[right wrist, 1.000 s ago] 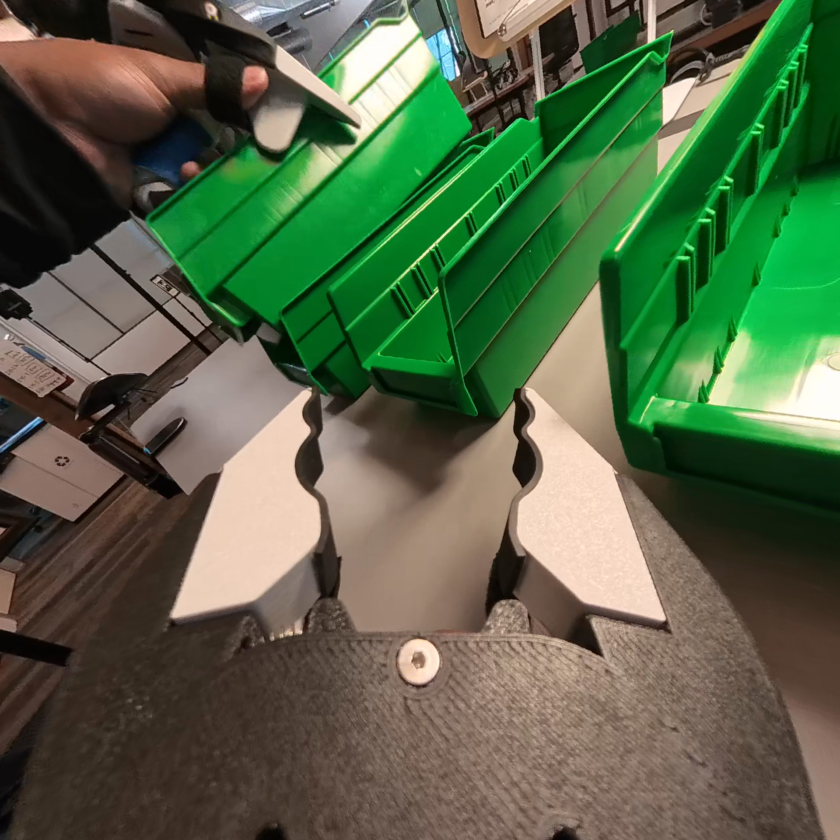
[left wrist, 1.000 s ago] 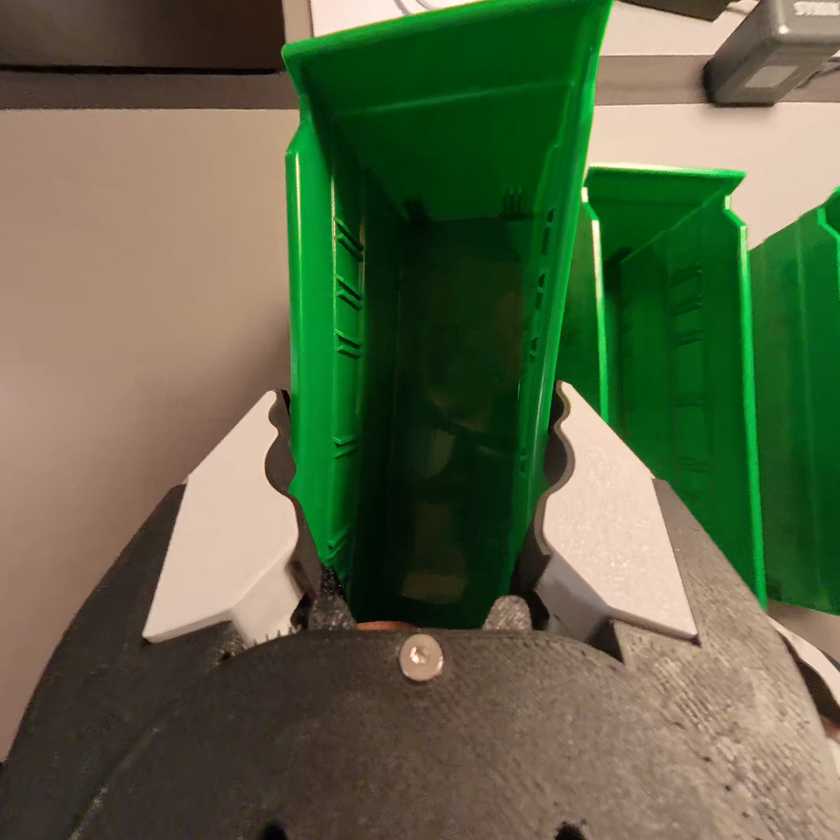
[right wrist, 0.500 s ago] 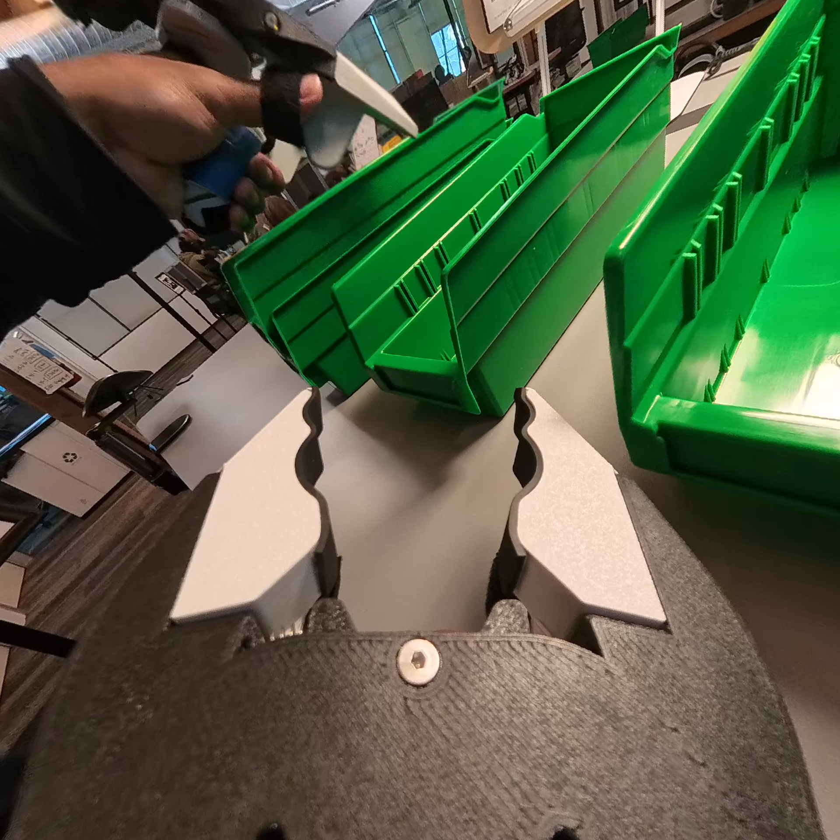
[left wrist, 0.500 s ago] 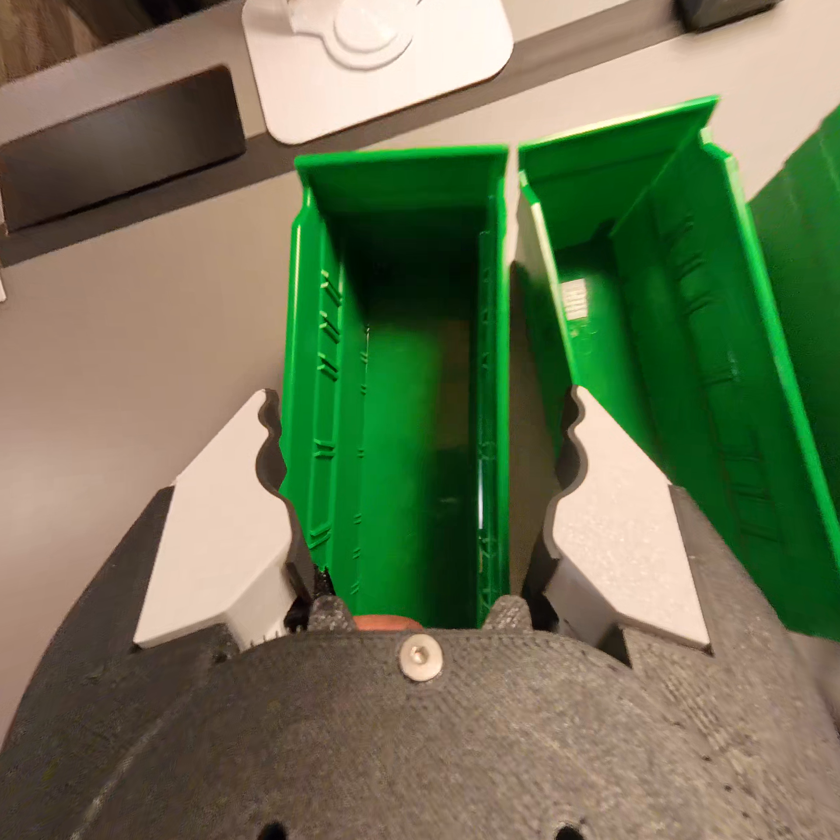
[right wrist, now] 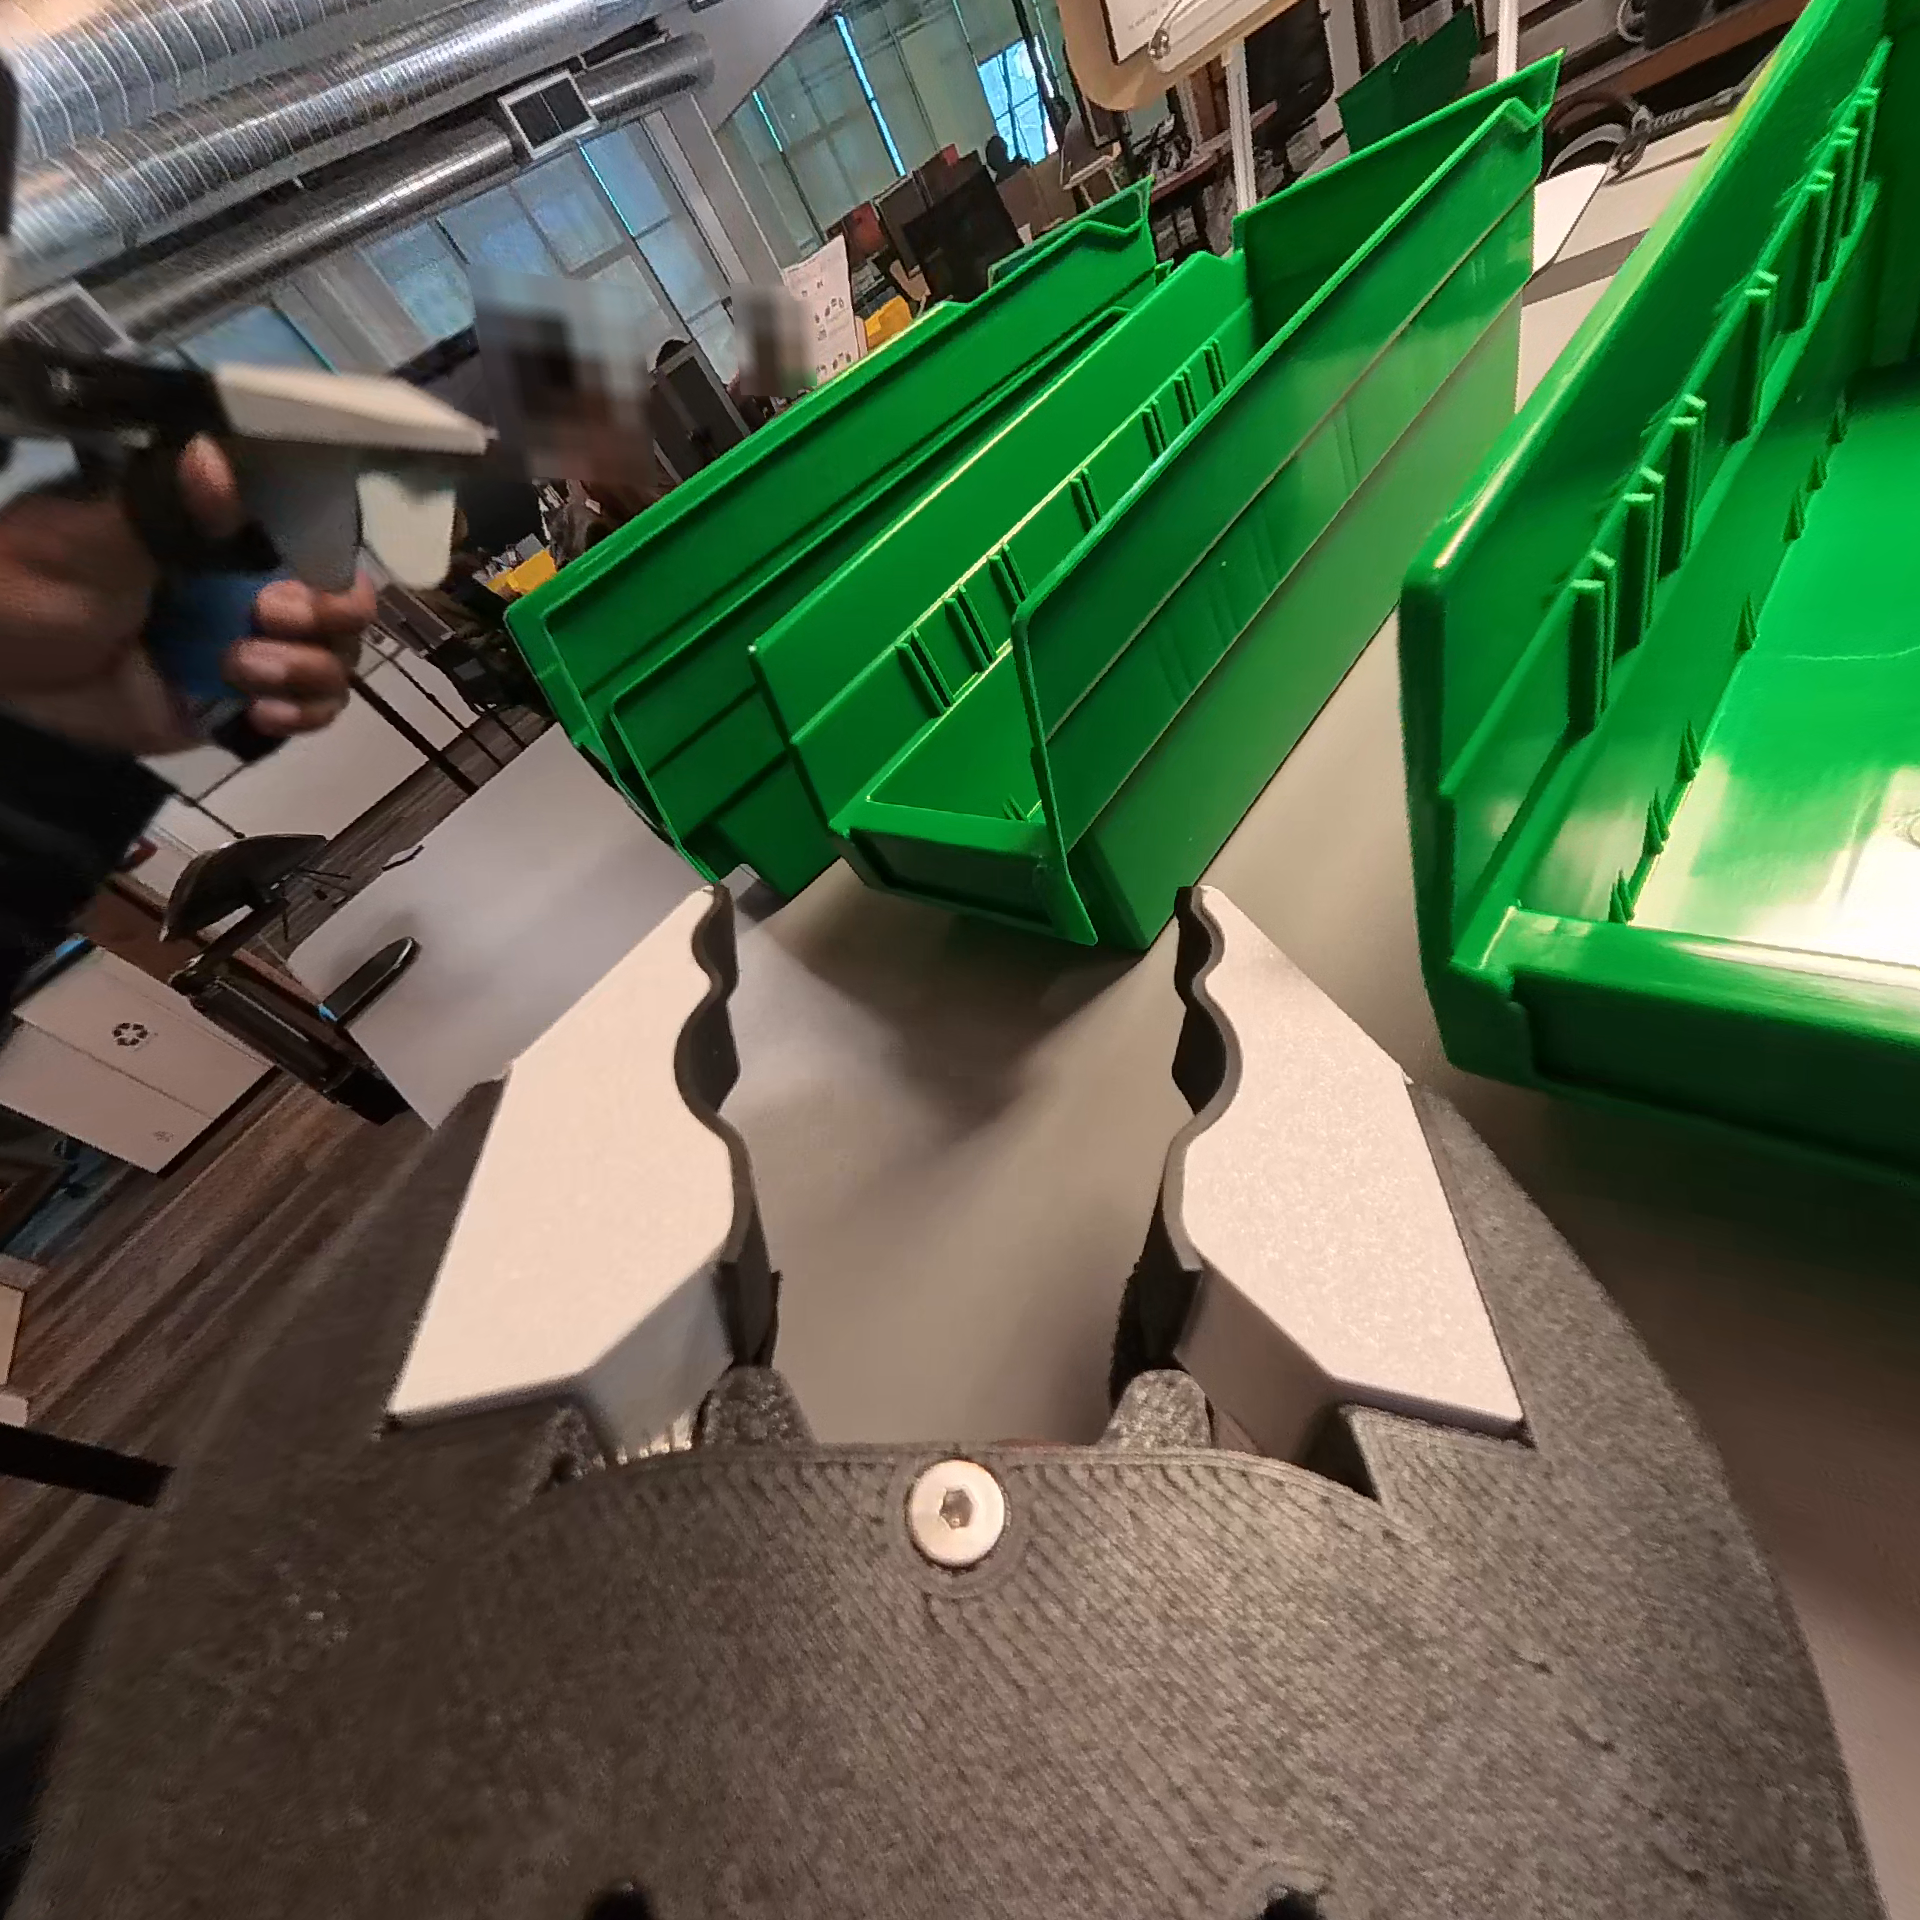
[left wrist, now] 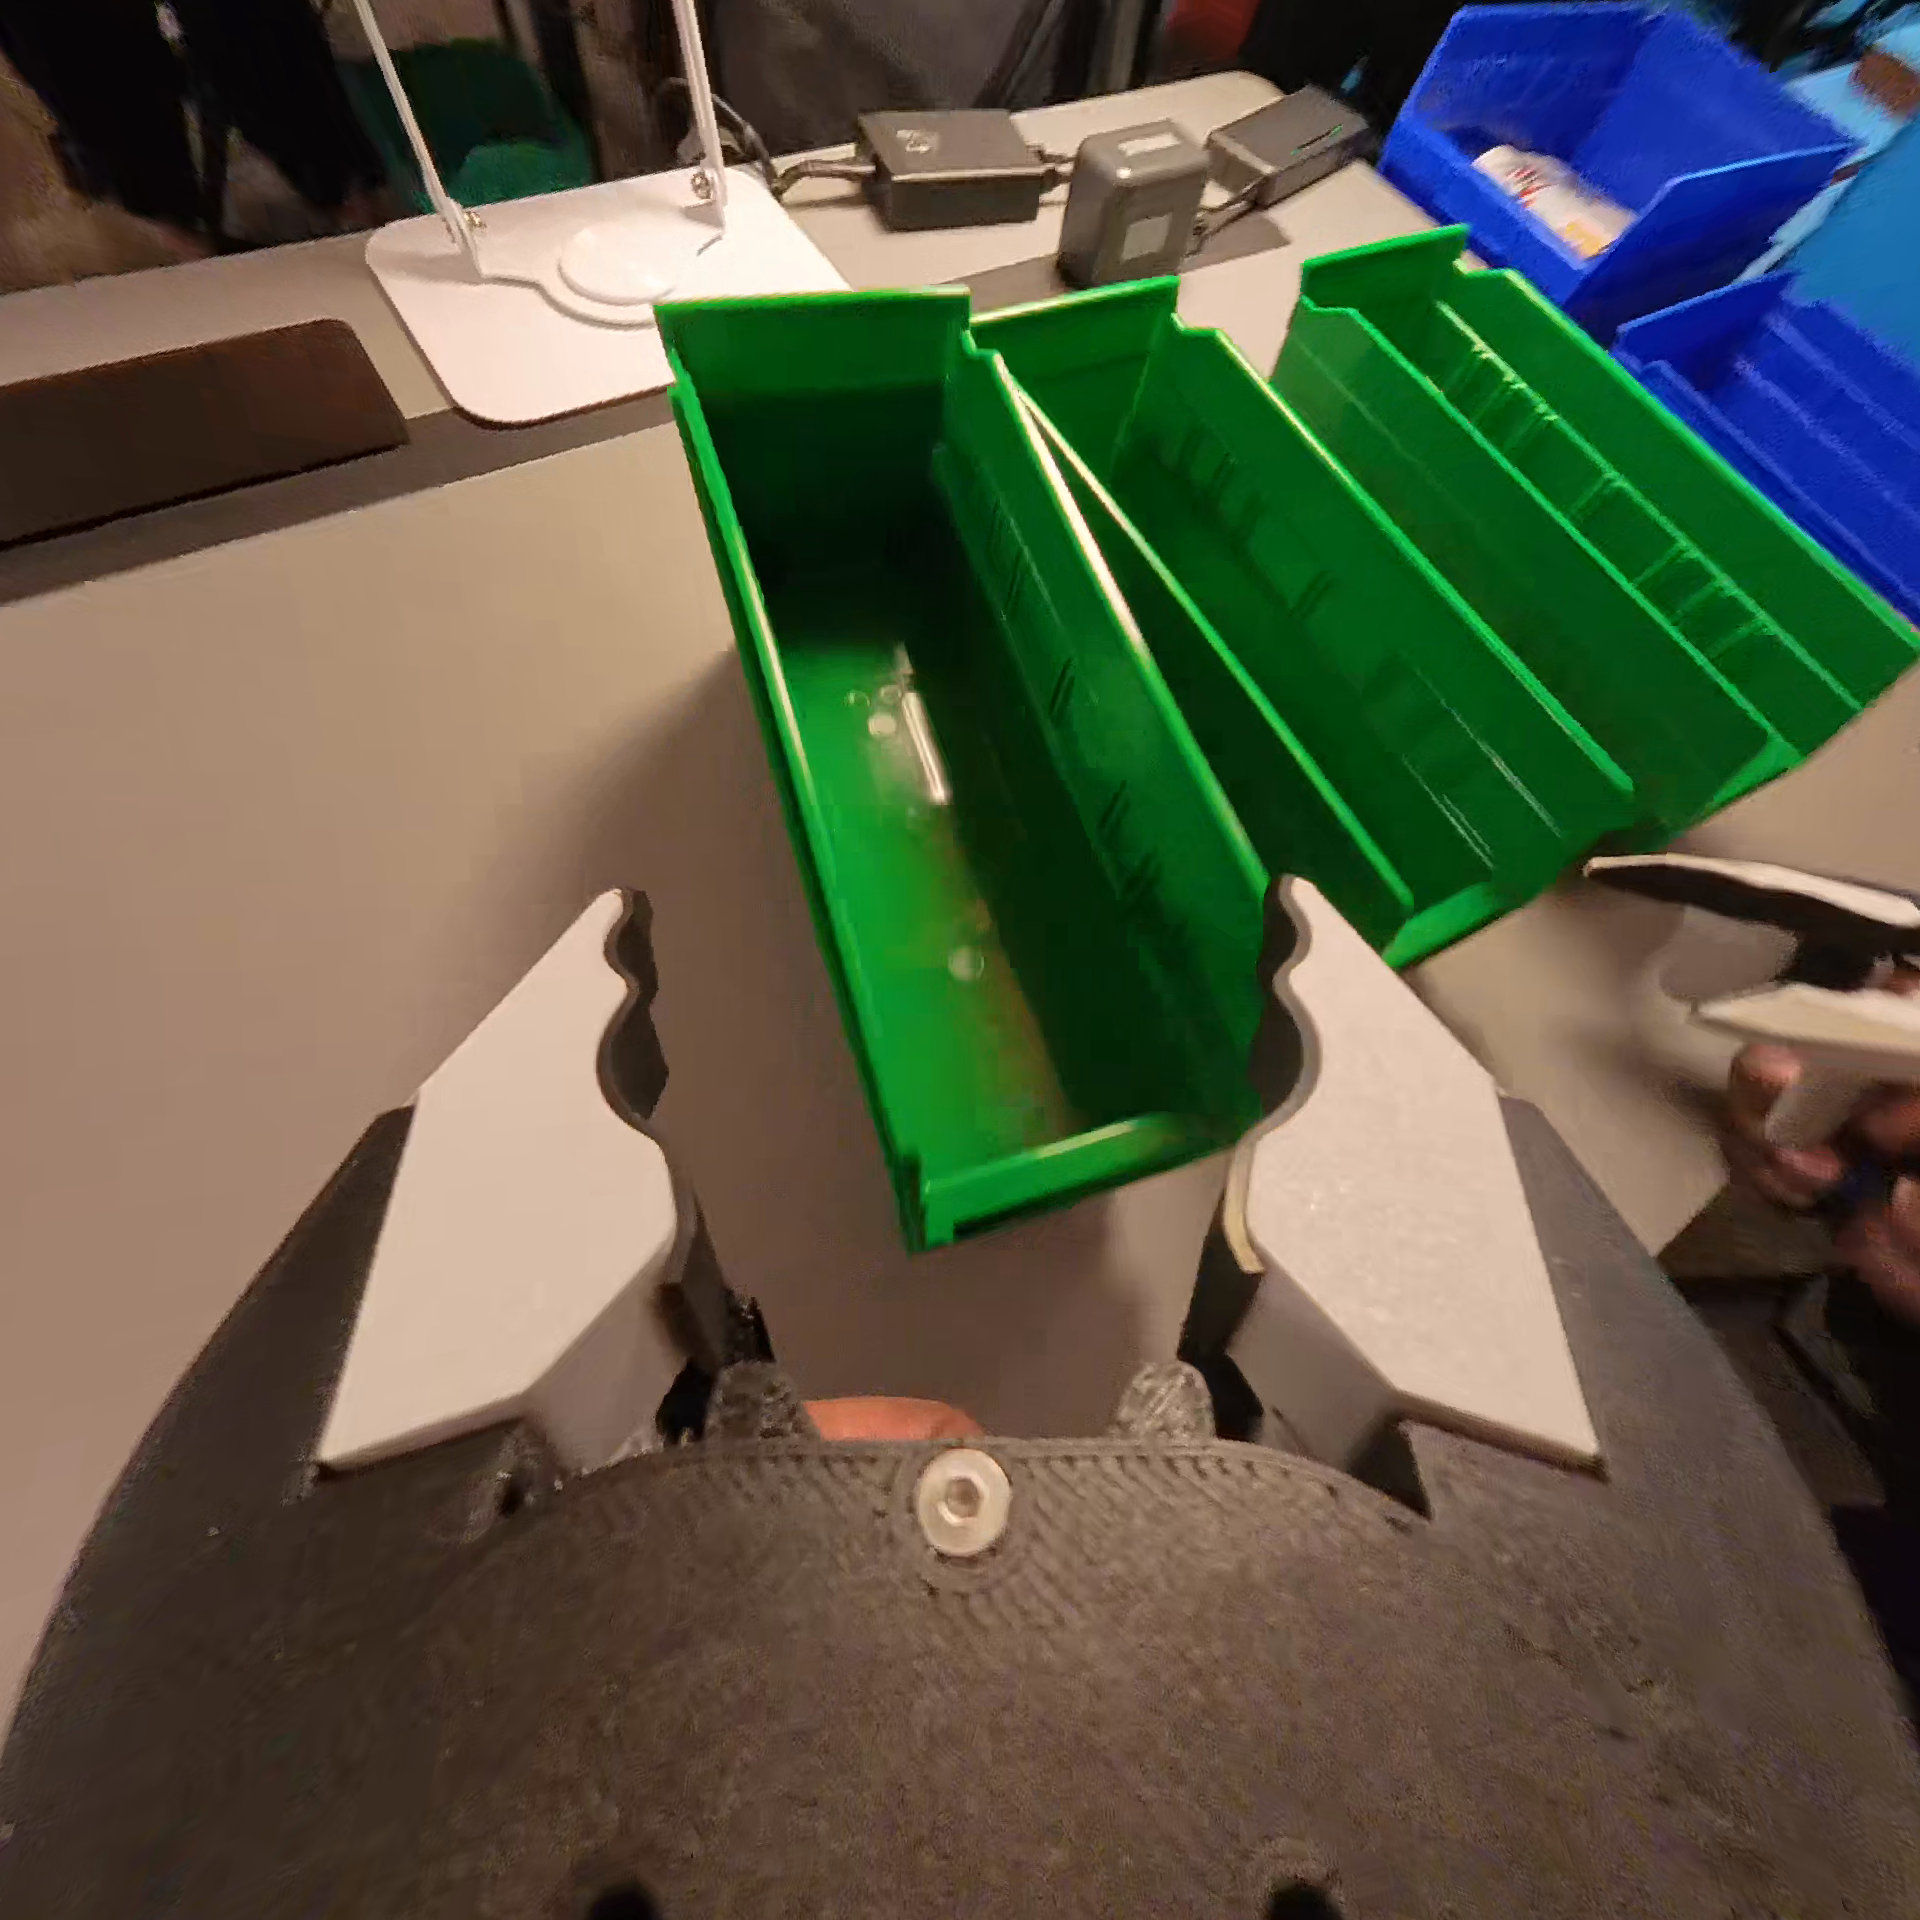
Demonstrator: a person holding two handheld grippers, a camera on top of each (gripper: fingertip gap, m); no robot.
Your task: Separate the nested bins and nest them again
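Note:
Three long green bins lie side by side on the grey table [left wrist: 312,831]. The left bin [left wrist: 935,831] lies under my left gripper [left wrist: 956,894], which is open and raised above it. The left finger stands well clear of the bin. The right finger [left wrist: 1351,1091] is beside its right wall. The middle bin [left wrist: 1247,582] and the right bin [left wrist: 1558,520] lie beyond. My right gripper [right wrist: 954,894] is open and empty, low over the table in front of the middle bin [right wrist: 1143,623], with the right bin [right wrist: 1662,727] beside it. The left gripper [right wrist: 395,488] shows there in the air, apart from the left bin [right wrist: 727,582].
Blue bins [left wrist: 1610,156] stand at the back right. A white stand base [left wrist: 582,270], grey power adapters [left wrist: 945,166] and a dark pad [left wrist: 187,416] lie along the back. The table's left edge [right wrist: 436,831] drops to the floor. The right gripper [left wrist: 1766,966] shows at the right.
My left gripper held the left bin tilted up, lowered it onto the table beside the others, then opened and drew back above it. The right gripper has not moved.

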